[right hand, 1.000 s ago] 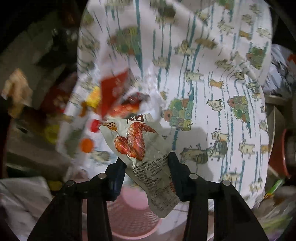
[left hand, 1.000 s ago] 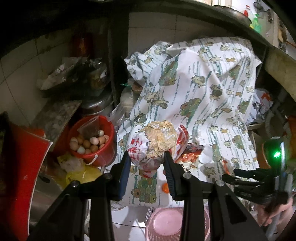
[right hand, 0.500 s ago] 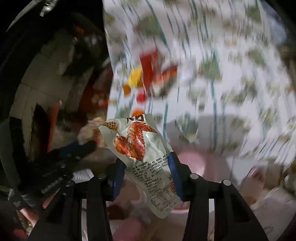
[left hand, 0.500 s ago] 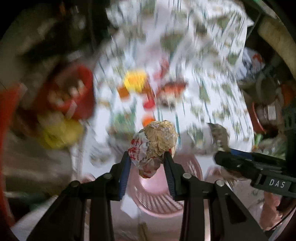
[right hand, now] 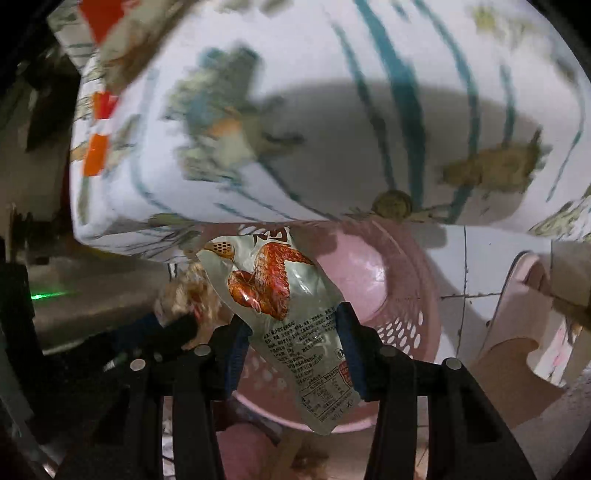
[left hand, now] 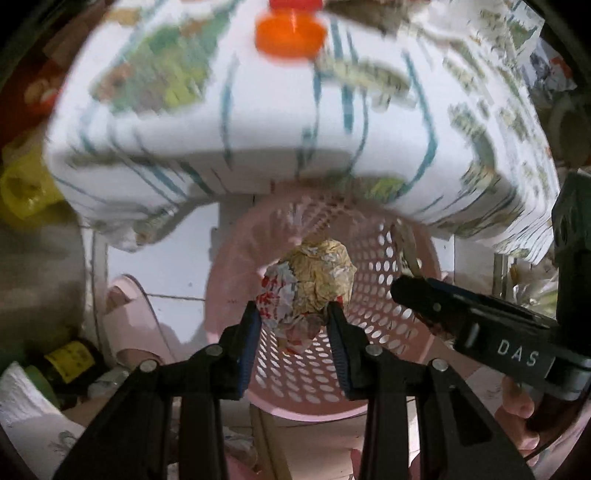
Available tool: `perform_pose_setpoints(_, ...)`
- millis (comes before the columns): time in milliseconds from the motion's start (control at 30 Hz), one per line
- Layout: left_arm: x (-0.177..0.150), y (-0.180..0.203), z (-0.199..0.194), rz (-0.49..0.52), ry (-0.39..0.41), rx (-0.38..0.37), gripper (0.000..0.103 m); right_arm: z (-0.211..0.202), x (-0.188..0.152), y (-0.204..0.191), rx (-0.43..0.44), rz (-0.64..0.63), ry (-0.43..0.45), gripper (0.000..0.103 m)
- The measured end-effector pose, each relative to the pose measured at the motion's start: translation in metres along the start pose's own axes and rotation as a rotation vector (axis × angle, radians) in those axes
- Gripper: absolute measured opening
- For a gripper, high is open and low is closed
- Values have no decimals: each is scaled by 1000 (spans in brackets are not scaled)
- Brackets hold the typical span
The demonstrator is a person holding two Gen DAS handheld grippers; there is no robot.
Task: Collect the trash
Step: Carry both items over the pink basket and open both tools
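The left gripper (left hand: 293,325) is clamping a crumpled wrapper ball (left hand: 310,284) directly over the pink perforated basket (left hand: 388,273) at frame centre; the right gripper (right hand: 291,339) is pinching a chicken-wing packet (right hand: 284,306) above its rim.

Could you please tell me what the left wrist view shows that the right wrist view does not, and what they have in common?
Only the left wrist view shows the left gripper clamped on a crumpled wrapper ball, with an orange cap lying on the tablecloth.

Only the right wrist view shows the right gripper holding a chicken-wing snack packet, its printed side facing the camera.

Both show the pink perforated basket beneath the held trash, partly tucked under the patterned tablecloth's edge.
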State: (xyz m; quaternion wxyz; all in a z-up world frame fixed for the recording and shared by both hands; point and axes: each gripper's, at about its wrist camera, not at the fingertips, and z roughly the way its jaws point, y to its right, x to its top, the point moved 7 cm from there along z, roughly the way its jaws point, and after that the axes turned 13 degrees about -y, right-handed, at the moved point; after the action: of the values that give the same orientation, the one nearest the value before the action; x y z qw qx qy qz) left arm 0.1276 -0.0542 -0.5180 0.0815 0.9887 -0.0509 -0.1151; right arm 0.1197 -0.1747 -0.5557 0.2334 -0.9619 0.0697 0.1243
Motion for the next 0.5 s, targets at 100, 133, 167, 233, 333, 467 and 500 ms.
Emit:
perform_pose_setpoints(100,-3,-1,11,-5,-45,24,39,12,0,5,-46,-5,-1,50)
perform_pose_setpoints(133,-5,2,11,8,-49,34,43,13,1,6,-73,-4,3,51)
perform_pose_setpoints(167,-7,5,11,16,-51,43,57,14,2,8,-102,-1,6,52)
perform_pose_setpoints(233,-8,8,6,27,-30,73,79,12,1,10,-113,1,12,64)
perform_pose_setpoints(333,-10,13,2,53,-29,95,79,6,3,12,-105,19,37,70)
perform_pose_setpoints(467,-13,11,-3,41,-23,102,79,-4,4,15,-100,40,52,70)
perform_pose_setpoints(500,-12,9,-5,40,-14,108,79,-8,5,15,-110,41,63,70)
